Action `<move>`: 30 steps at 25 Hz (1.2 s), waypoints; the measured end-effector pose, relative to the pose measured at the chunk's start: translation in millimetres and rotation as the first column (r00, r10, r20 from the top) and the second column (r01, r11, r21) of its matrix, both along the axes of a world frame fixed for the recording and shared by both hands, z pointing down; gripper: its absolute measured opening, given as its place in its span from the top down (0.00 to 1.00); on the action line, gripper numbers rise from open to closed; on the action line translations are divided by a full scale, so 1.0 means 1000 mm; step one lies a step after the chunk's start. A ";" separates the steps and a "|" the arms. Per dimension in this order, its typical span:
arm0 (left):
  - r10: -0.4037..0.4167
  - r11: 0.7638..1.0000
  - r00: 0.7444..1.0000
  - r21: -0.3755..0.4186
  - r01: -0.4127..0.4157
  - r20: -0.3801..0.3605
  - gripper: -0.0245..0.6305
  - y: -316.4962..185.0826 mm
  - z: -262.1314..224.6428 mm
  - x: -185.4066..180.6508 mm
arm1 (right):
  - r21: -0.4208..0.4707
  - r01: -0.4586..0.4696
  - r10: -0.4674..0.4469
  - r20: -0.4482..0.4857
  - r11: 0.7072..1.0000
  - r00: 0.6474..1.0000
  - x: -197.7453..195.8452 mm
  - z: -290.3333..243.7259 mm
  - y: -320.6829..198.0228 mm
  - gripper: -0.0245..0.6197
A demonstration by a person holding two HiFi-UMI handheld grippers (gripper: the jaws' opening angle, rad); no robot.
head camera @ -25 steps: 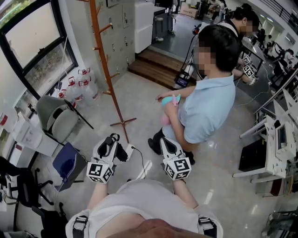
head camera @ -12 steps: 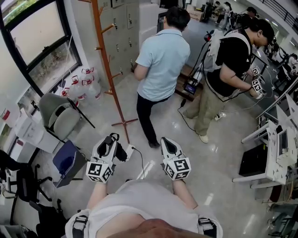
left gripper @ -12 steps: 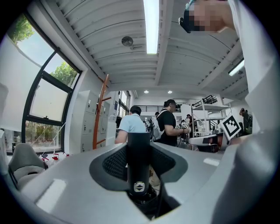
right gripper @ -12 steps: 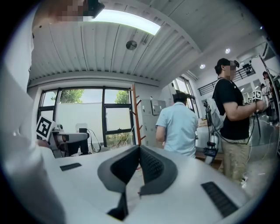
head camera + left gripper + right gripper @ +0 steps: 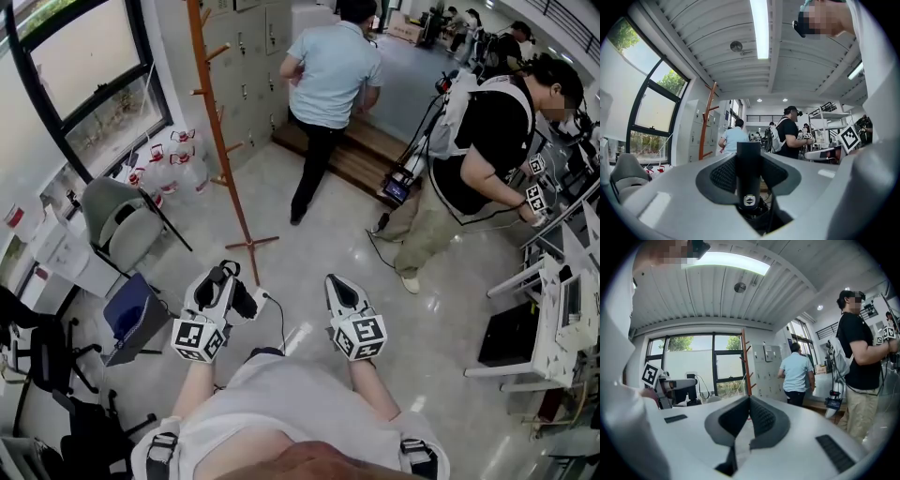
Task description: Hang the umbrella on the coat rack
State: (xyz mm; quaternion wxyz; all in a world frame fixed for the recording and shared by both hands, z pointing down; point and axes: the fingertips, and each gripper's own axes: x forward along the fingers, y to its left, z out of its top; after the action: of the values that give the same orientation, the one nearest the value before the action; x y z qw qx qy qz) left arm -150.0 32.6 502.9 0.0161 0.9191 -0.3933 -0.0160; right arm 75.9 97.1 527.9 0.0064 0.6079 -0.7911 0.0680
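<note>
My left gripper (image 5: 228, 274) is shut on a black umbrella handle. In the left gripper view the handle (image 5: 749, 180) stands upright between the jaws of my left gripper (image 5: 749, 159), with a small round button facing the camera. In the head view the gripper hides most of the umbrella. My right gripper (image 5: 336, 281) is beside it, shut, with nothing between its pads (image 5: 761, 416). The coat rack (image 5: 220, 141) is a tall orange-brown pole with pegs, ahead and slightly left of both grippers. It also shows as a coat rack (image 5: 708, 122) by the window and a coat rack (image 5: 744, 362) in front of the lockers.
A person in a light blue shirt (image 5: 330, 70) walks away near a wooden step (image 5: 370, 155). A person in black (image 5: 483, 141) stands to the right. A grey chair (image 5: 117, 220), a blue bin (image 5: 136, 319) and water bottles (image 5: 173, 155) sit on the left, and desks (image 5: 562, 300) on the right.
The person in the light blue shirt has stood up and walked away toward the step. The person in black has come into view on the right. Both grippers have edged forward.
</note>
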 end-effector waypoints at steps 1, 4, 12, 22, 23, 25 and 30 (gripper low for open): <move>0.000 1.000 1.000 -0.003 0.000 -0.002 0.73 -0.001 0.000 0.001 | -0.002 -0.001 0.001 0.003 1.000 1.000 0.002 0.001 -0.001 0.95; 0.007 1.000 1.000 -0.006 -0.007 -0.003 0.73 -0.012 0.002 0.007 | -0.003 -0.002 0.002 0.004 1.000 1.000 0.007 0.002 -0.010 0.95; 0.034 0.999 0.999 -0.010 -0.034 -0.005 0.72 -0.078 0.012 0.023 | -0.013 -0.017 0.017 0.010 1.000 1.000 0.016 0.011 -0.067 0.95; 0.135 0.990 0.990 0.038 -0.136 0.031 0.73 -0.221 0.005 0.036 | -0.015 -0.080 0.080 -0.007 0.997 0.997 0.019 0.008 -0.199 0.95; 0.146 0.988 0.989 0.045 -0.147 0.033 0.72 -0.235 0.003 0.036 | -0.014 -0.087 0.087 -0.008 0.996 0.996 0.018 0.007 -0.214 0.95; 0.164 0.985 0.986 0.053 -0.165 0.033 0.73 -0.262 0.000 0.035 | -0.011 -0.098 0.098 -0.010 0.995 0.995 0.014 0.006 -0.240 0.95; 0.201 0.977 0.979 0.062 -0.203 0.035 0.72 -0.308 -0.004 0.040 | 0.004 -0.146 0.146 -0.001 0.989 0.989 0.023 0.000 -0.280 0.95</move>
State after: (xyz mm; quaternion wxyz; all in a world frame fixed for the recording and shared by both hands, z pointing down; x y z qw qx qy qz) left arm -110.0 -275.3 499.4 -0.0178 0.9545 -0.2974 -0.0142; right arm 98.9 -183.1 528.0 0.0006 0.6643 -0.7446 0.0661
